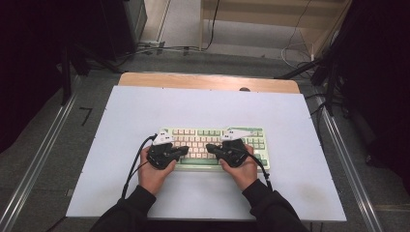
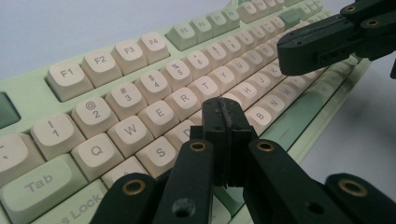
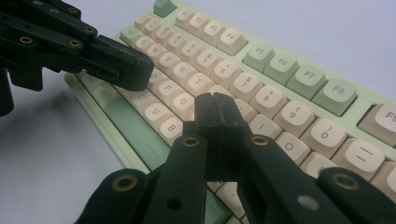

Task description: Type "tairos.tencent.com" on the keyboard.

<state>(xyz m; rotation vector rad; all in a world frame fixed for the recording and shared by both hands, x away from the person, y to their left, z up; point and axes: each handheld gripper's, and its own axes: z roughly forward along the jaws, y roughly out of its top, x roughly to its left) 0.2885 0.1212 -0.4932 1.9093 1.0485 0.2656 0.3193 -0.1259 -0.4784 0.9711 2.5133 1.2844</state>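
Looking down from the high view, both hands hold grippers over a pale green keyboard (image 1: 215, 147) at the middle of a white mat (image 1: 203, 111): left gripper (image 1: 186, 151) at 9 o'clock, right gripper (image 1: 209, 148) at 3, tips facing. The left gripper view reads key legends, its gripper (image 2: 227, 114) pressed together above the letter rows. The right gripper view shows function keys toward 1 o'clock, its gripper (image 3: 215, 108) likewise pressed together, pinching nothing.

Dim room, grey carpet

Pale worktop (image 1: 145, 104) between metal rails (image 1: 38, 159); wooden shelving (image 1: 270, 14) and cables (image 1: 159, 48) beyond.
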